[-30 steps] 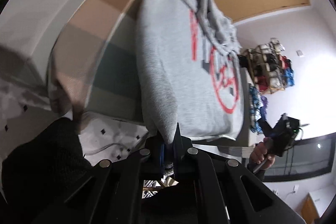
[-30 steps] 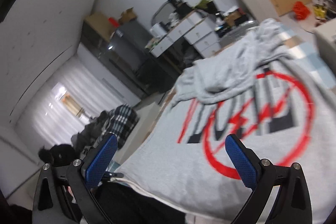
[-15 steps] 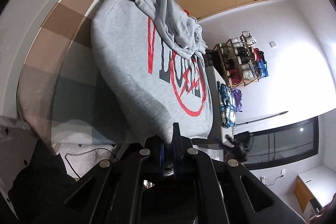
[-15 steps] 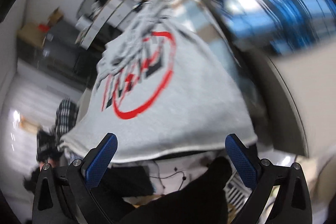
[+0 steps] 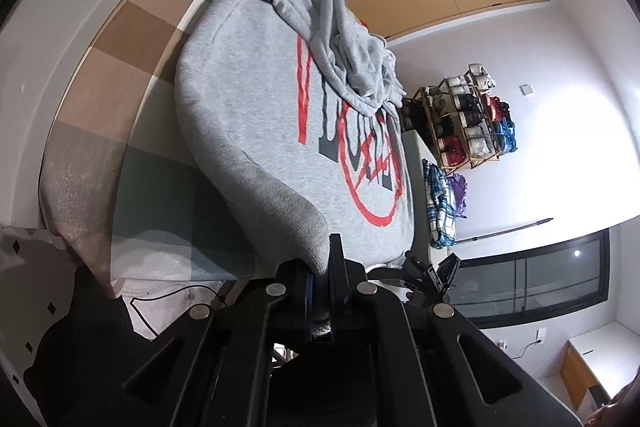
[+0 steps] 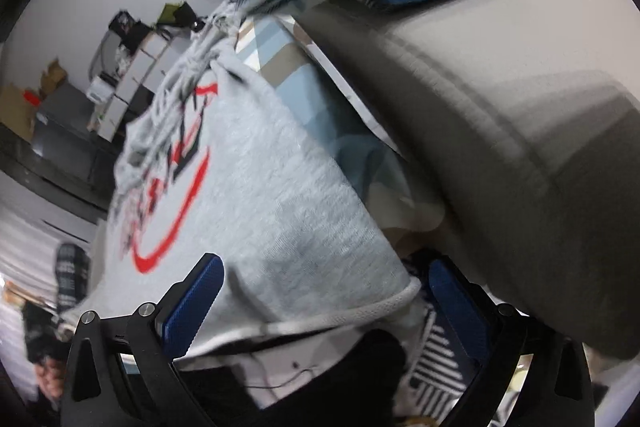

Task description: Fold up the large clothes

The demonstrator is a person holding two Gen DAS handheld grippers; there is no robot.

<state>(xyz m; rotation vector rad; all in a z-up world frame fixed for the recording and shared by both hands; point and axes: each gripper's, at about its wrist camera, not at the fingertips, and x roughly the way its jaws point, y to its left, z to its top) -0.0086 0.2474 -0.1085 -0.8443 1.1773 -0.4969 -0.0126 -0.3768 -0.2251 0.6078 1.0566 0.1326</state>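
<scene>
Grey printed sweatshirt (image 5: 256, 115) spread on the checked bedspread (image 5: 132, 39), corner pinched.
Left gripper (image 5: 320, 279) clenched on its near hem corner; the right gripper (image 6: 324, 291), blurred, gapes around the opposite hem corner, having dropped from above since earlier.

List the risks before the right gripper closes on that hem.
1. The right gripper is open around the grey sweatshirt hem corner; the checked bed cover lies just beneath and may get pinched too.
2. The left gripper holds only a small bunch of hem; a tug could slip it.
3. The sleeve pile could slide off when lifted.
</scene>
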